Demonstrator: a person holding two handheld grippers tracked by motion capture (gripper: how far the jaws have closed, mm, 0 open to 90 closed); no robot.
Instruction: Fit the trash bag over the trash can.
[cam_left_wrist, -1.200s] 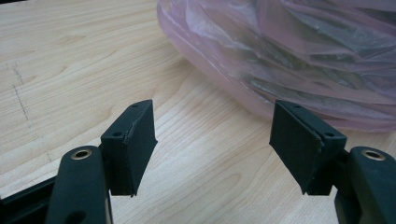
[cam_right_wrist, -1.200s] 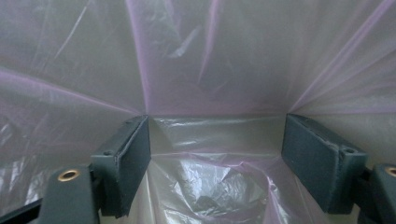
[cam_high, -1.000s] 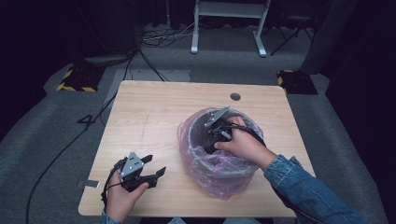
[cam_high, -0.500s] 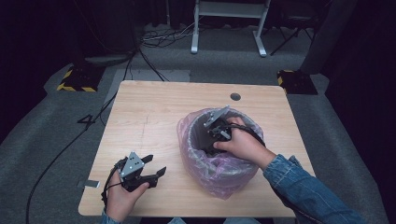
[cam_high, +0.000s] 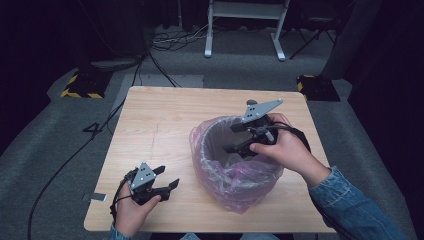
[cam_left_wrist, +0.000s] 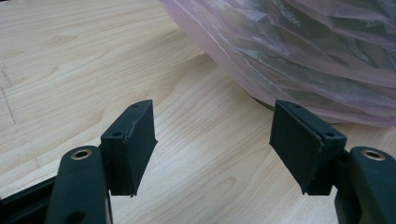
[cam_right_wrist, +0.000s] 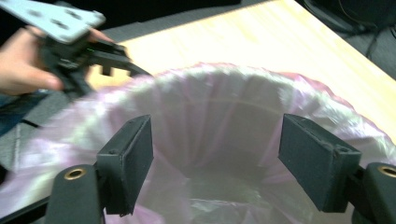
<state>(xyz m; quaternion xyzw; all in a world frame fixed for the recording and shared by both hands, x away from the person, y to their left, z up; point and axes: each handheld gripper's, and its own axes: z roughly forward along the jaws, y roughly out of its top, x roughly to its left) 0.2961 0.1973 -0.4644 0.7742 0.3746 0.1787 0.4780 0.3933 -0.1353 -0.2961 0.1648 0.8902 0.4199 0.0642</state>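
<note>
R gripper (cam_high: 239, 137) over pink-lined bin (cam_high: 235, 170), jaws apart, empty.
L gripper (cam_high: 162, 181) sat near tabletop (cam_high: 160, 120) front-left corner, jaws apart, empty.

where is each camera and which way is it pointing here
High view: above the person's side, looking forward and down on the table; both hands show, with the left gripper and the right gripper over the bin with the pink bag.
Left gripper view: rides the left gripper, looking low across the wood at the bag's side; its open jaws show.
Right gripper view: rides the right gripper, looking down into the bag's mouth; its open jaws show, and the other hand beyond.
All three share the bag.
</note>
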